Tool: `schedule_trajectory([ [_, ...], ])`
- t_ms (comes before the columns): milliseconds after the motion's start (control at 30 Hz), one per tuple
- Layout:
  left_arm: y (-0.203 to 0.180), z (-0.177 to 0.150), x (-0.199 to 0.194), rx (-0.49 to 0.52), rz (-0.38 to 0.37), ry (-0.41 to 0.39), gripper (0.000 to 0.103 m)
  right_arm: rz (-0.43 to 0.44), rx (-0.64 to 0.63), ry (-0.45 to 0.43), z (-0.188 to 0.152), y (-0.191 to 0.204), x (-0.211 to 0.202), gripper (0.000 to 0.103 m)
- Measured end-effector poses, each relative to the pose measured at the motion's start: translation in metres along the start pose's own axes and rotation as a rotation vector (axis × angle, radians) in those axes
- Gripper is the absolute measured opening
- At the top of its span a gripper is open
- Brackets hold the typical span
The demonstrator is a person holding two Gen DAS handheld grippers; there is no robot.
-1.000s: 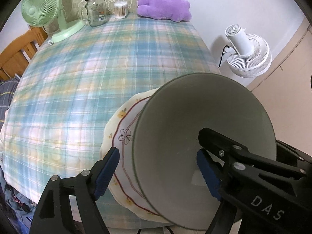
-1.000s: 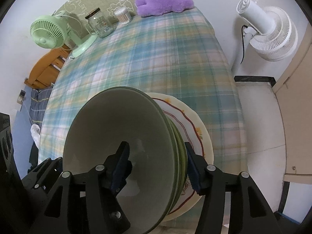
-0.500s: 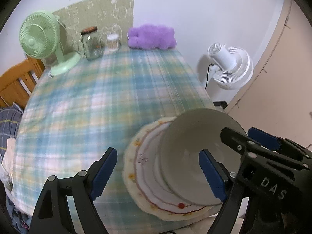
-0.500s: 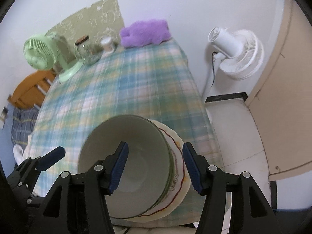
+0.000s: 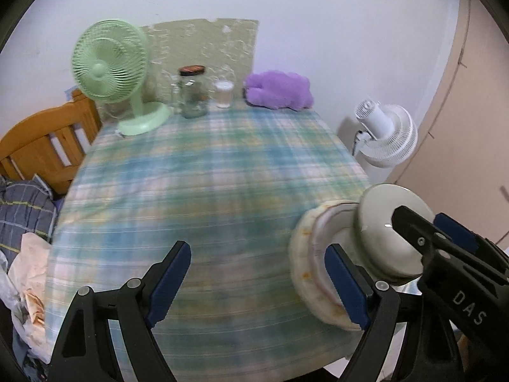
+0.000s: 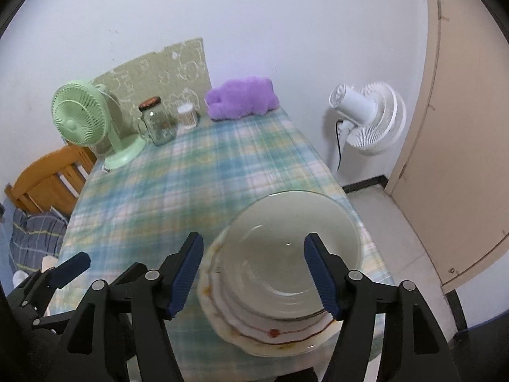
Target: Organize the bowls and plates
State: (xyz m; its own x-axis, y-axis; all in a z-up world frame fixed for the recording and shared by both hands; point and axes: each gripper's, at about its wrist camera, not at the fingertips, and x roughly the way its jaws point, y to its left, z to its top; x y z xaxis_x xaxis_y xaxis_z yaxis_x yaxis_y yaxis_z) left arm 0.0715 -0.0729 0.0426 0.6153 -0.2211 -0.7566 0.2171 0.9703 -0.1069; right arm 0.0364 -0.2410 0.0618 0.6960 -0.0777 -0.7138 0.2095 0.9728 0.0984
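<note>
1 bowl (image 6: 292,251) on 1 floral plate (image 6: 270,331), desk (image 6: 191,191) near-right edge. Left tool (image 5: 257,283) wide, empty; right tool (image 6: 254,273) opening, empty. Only right view shows bowl's inside.

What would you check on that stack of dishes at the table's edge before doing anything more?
1. Bowl nested on the plates: ok.
2. Stack fully on the table: cannot tell; it sits at the near edge, and the rim may overhang.
3. Right gripper free of the bowl: ok; its fingers are opening, either side, not pressing.
4. Left gripper empty: ok, open over bare cloth.
5. Fan, jar and plush out of the way: ok, at the far end.
6. More dishes to stack: cannot tell.
</note>
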Motion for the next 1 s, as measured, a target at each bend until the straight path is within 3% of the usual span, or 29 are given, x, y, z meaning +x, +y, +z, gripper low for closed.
schedule_trajectory([
  [367, 0.064, -0.052, -0.031, -0.025, 0.140, -0.129, 0.095, 0.020, -0.078, -0.037, -0.046, 0.058, -0.008, 0.076],
  [600, 0.076, -0.092, -0.057, -0.040, 0.157, -0.215, 0.101, 0.037, -0.095, -0.098, -0.086, 0.067, -0.028, 0.076],
  [1000, 0.076, -0.141, -0.087, -0.032, 0.175, -0.270, 0.103, 0.044, -0.100, -0.165, -0.141, 0.068, -0.062, 0.079],
])
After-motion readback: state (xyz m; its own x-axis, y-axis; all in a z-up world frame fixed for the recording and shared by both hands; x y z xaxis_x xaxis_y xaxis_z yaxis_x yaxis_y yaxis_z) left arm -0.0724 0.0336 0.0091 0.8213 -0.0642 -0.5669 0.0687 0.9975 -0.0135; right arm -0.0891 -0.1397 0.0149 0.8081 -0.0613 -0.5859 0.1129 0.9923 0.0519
